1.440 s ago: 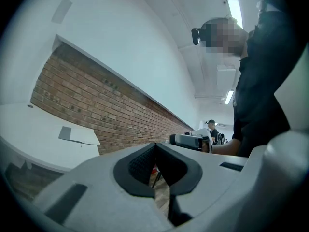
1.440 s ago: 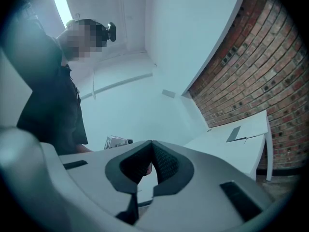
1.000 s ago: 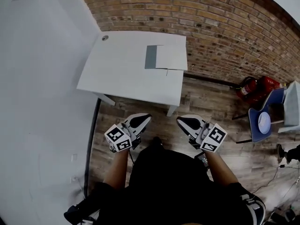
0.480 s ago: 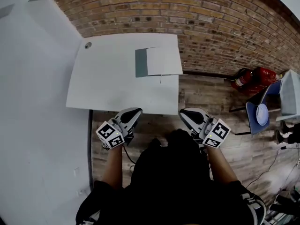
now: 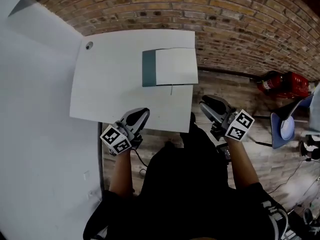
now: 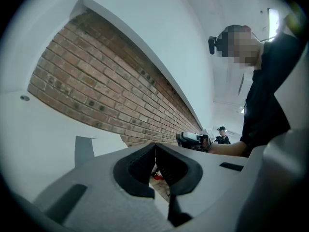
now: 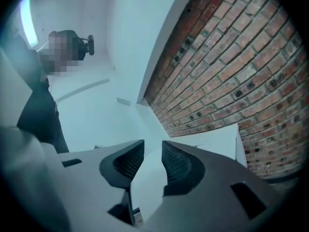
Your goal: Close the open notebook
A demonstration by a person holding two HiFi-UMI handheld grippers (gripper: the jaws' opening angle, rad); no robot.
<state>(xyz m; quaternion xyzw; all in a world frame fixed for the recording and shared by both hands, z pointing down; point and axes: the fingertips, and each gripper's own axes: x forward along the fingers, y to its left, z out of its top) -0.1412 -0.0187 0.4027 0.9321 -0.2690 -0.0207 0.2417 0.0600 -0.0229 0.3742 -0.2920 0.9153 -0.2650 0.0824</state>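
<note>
— Beyond the fingers, what's biggest?
— A brick wall [image 5: 210, 9]. It runs behind the white counter [image 5: 110, 84] that both sets of fingers point at.
— And the notebook?
— The notebook [image 5: 172, 66] lies open and flat on the counter's far right part. It is well ahead of the fingers and touches neither set. It has a dark strip on its left and a white page on its right, and it sits nearer the right fingers' side than the left's.
— The grippers?
— The left gripper [image 5: 143, 113] hangs at the counter's near edge, its fingers [image 6: 139, 164] pressed together with nothing between them. The right gripper [image 5: 206, 103] is just off the near right corner, over the wood floor [image 5: 235, 91]. Its fingers [image 7: 126, 162] are opening, and only the counter shows through the gap.
</note>
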